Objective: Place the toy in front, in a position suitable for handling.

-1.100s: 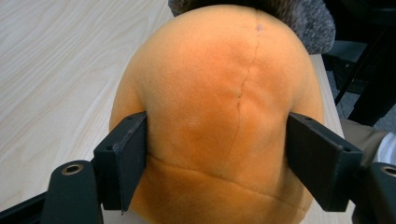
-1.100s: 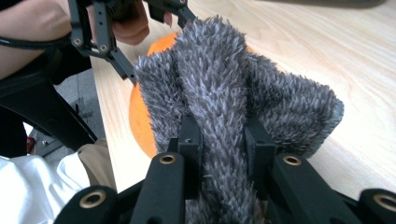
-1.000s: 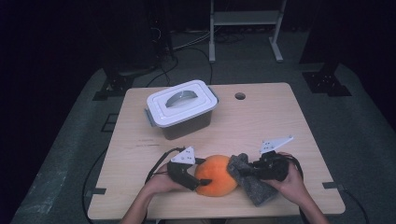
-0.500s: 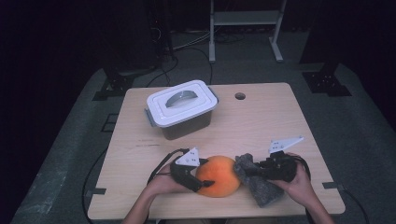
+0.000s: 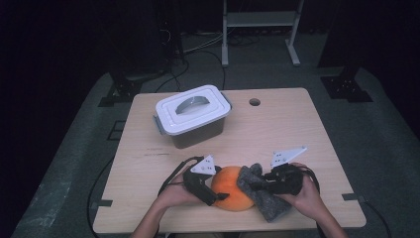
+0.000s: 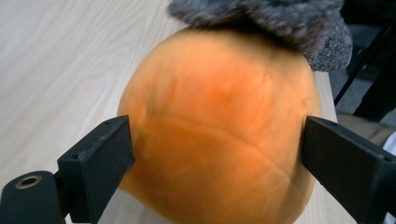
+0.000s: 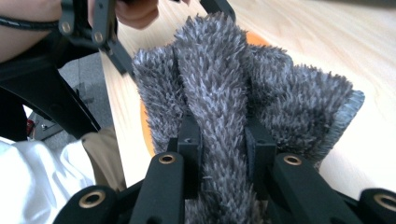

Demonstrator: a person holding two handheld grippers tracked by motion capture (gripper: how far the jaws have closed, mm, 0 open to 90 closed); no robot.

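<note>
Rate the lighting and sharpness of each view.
High view: dim, dark surroundings, lit table. Left gripper view: bright, orange ball slightly soft, grey cloth blurred. Right gripper view: cloth fibres sharp, the hand behind out of focus.

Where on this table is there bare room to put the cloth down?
The right half of the table, between the round hole and the right edge, lies bare. The near edge is crowded: ball, cloth, both hands. The lidded box takes the far left.

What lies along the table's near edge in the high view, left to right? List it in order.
Left hand → left gripper → orange ball → grey fuzzy cloth → right gripper → right hand.
</note>
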